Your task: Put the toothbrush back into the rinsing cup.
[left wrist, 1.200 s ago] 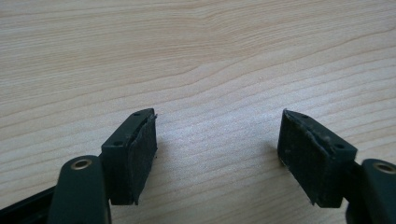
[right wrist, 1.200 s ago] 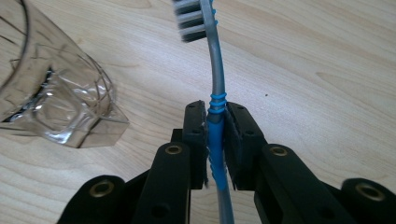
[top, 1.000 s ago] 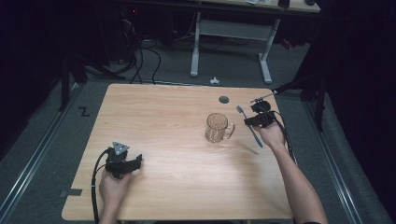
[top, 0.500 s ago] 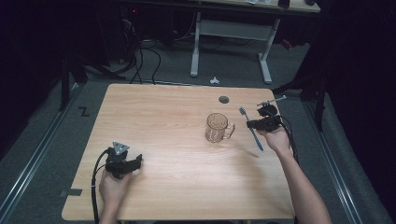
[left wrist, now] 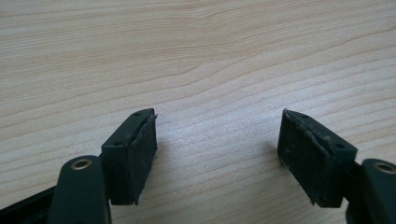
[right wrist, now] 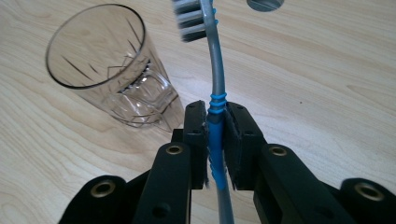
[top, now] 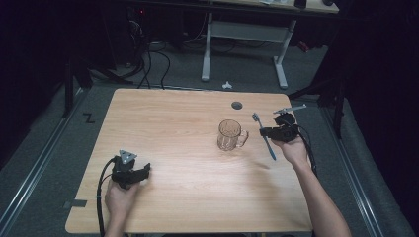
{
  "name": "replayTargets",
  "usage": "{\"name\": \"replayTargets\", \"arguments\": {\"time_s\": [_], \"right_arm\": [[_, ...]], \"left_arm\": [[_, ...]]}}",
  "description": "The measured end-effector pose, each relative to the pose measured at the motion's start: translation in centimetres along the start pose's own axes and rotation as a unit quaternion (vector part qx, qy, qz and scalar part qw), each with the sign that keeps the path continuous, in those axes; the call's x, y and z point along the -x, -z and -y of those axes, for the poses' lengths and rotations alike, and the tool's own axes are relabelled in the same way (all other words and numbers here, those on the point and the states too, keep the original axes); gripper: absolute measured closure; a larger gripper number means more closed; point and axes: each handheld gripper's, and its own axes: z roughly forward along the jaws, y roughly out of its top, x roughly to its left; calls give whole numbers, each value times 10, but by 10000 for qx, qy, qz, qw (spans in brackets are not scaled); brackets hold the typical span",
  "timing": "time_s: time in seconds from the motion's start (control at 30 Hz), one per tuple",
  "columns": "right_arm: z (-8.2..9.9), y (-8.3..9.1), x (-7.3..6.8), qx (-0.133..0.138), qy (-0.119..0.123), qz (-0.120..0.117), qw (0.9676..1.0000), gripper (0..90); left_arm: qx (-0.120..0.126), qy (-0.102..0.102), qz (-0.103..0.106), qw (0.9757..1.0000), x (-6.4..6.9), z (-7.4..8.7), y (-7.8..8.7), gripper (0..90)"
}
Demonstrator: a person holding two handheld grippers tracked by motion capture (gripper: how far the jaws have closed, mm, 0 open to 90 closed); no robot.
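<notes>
Wooden table (top: 188, 118) under left gripper (top: 144, 171), jaws spread, empty, unmoved; glass mug (top: 230, 135) mid-table; right gripper (top: 262, 132) pinching blue toothbrush (top: 264, 138), lifted clear since a second ago, just beside mug; probably heading in.

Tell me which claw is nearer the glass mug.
Right. The right claw, shut on the toothbrush, is just right of the glass mug; the left claw rests open at the table's near-left corner.

No readable text, label, brand or number appeared anywhere; one dark Z-shaped mark (top: 89, 118) (tape, perhaps) lay on the grey floor at about nine o'clock of the table (top: 173, 118)
</notes>
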Motion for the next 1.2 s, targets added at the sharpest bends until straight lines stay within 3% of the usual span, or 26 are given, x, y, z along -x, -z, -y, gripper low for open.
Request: {"name": "replayTargets", "arguments": {"time_s": [0.2,0.7,1.2], "right_arm": [[1,8,-7,257,109,-160,9995,798],[1,23,-13,816,109,-463,9955,798],[-11,24,-23,1034,180,-646,9924,798]], "left_arm": [[1,1,0,10000,0,0,0,288],[3,0,3,10000,0,0,0,288],[4,2,1,10000,0,0,0,288]]}}
